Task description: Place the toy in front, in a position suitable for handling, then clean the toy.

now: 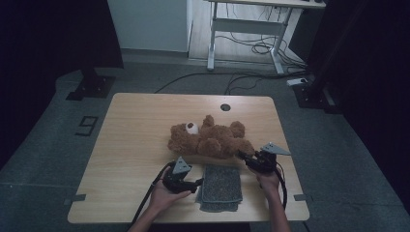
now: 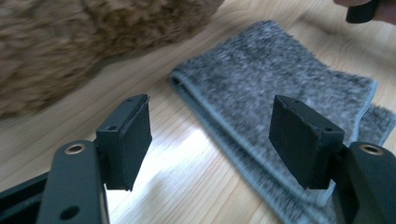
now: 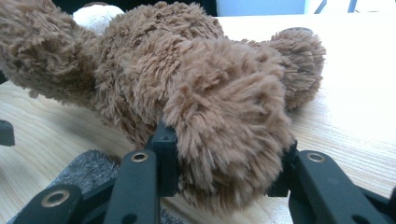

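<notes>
The teddy bear is shaggy warm brown with a cream-white muzzle. The folded towel is speckled dark grey with a paler blue-grey edge. The table is light wood with fine grain. Both grippers' pads are matte black.

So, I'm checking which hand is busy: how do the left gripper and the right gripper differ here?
The right gripper is shut on a foot of the teddy bear; the left gripper stands open with nothing between its jaws. The right gripper points at the bear, while the left gripper points at the folded grey towel and hovers by its edge. Both are black, hand-held and close to the wooden table.
</notes>
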The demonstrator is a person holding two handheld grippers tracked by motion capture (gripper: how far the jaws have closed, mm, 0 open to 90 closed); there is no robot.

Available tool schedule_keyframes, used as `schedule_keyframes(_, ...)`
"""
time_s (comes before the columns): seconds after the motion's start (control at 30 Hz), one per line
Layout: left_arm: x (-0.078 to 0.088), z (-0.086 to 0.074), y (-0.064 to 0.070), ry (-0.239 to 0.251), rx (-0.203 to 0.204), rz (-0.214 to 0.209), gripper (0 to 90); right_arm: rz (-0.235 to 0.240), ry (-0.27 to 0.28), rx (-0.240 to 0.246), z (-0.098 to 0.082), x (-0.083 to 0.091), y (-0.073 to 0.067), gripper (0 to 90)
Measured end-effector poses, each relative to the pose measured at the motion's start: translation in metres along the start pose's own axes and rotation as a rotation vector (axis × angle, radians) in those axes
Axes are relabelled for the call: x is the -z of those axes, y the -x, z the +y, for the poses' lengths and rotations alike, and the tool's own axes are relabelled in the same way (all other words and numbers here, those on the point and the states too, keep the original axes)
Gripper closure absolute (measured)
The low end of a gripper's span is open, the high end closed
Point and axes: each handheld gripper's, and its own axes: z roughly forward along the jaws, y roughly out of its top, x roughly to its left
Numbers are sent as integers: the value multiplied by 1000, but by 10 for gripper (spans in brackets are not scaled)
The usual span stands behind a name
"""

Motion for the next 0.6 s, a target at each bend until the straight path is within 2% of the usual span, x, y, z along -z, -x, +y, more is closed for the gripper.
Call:
schedule_keyframes(0.1, -7, 3, 8, -12, 1, -21, 264, 3, 3, -3, 0, 0, 0, 580)
schedule_keyframes(0.13, -12, 5, 15, -29, -20, -30, 253, 9, 4, -10, -1, 0, 1, 576)
schedule_keyframes(0.17, -12, 5, 15, -29, -20, -30, 244, 9, 4, -10, -1, 0, 1, 576)
schedule_keyframes(0.2, -17, 7, 22, -48, -43, -42, 236, 14, 4, -17, -1, 0, 1, 574)
schedule_keyframes(0.37, -26, 10, 35, -64, -69, -72, 185, 16, 3, -20, -2, 0, 1, 573)
schedule_keyframes(0.4, -29, 11, 42, -72, -85, -86, 167, 15, 3, -19, -2, 0, 1, 572)
schedule_keyframes(0.5, -34, 11, 48, -85, -108, -92, 144, 15, 4, -20, -2, 0, 1, 573)
schedule_keyframes(0.6, -46, 9, 55, -122, -135, -81, 115, 16, 4, -25, -2, 0, 1, 572)
